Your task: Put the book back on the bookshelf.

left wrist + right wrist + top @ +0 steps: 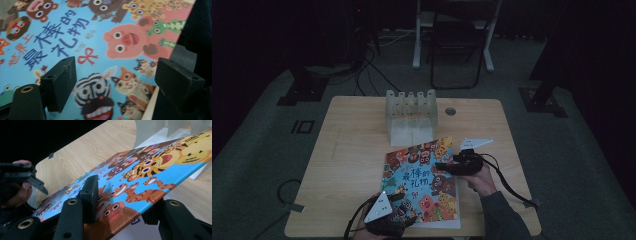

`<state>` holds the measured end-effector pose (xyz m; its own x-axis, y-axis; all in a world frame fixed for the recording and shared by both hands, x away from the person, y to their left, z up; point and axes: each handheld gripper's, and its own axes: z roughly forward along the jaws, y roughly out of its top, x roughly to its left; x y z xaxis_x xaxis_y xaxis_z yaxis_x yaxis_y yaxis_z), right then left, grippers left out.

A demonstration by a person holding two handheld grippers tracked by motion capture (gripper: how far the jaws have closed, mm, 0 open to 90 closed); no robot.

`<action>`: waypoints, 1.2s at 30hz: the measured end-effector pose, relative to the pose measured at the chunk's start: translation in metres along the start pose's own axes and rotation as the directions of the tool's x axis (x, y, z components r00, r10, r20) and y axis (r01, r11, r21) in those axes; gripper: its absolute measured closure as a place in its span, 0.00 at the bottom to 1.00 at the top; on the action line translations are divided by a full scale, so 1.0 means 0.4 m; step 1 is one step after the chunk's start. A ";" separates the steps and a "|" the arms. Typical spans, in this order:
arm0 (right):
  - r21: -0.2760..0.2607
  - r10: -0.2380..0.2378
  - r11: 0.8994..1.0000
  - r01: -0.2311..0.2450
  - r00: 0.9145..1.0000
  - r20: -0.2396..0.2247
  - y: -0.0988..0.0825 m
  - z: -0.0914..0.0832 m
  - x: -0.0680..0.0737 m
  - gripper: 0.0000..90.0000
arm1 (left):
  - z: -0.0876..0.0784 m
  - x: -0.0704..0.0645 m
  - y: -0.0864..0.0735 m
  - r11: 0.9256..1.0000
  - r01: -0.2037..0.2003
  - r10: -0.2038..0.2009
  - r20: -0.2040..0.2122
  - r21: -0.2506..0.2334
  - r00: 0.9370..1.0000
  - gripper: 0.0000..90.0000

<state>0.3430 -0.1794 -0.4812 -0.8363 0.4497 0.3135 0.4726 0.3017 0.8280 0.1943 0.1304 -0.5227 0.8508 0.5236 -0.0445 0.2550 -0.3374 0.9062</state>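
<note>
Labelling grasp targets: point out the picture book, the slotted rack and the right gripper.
picture book (pixel 419 175), high view, middle of its blue cover.
slotted rack (pixel 411 107), high view, its front wall.
right gripper (pixel 120 202), right gripper view, midway between its jaws, shut on the picture book.

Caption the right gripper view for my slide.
Right gripper clamps the edge of a colourful cartoon-animal picture book, tilting it above the wooden table.

Right gripper (pixel 447 166) reaching leftward from the right hand (pixel 478 179), level over the table, jaws clamped, one above and one below. Left gripper (pixel 404 207) at the near edge, pointing forward and rightward, jaws spread wide, gripping nothing. Right forearm entering from the bottom.
</note>
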 end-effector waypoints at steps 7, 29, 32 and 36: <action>-0.013 -0.023 1.000 0.023 1.000 0.014 0.002 -0.015 0.006 0.62 | -0.020 0.041 0.010 0.999 0.029 -0.029 -0.045 0.018 0.999 0.20; -0.047 -0.091 0.995 0.093 0.995 0.043 0.013 -0.053 0.025 0.63 | -0.061 0.160 0.030 0.985 0.162 -0.167 -0.102 -0.059 0.981 0.21; -0.052 -0.101 0.993 0.103 0.994 0.043 0.014 -0.057 0.027 0.63 | -0.061 0.170 0.027 0.984 0.167 -0.172 -0.105 -0.057 0.980 0.21; -0.056 -0.113 0.992 0.116 0.993 0.046 0.016 -0.063 0.031 0.63 | -0.060 0.184 0.027 0.981 0.187 -0.191 -0.099 -0.056 0.976 0.21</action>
<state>0.3287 -0.1929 -0.4604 -0.8709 0.4506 0.1964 0.3565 0.3040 0.8834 0.2486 0.1841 -0.5061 0.7365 0.6534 -0.1752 0.3834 -0.1898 0.9038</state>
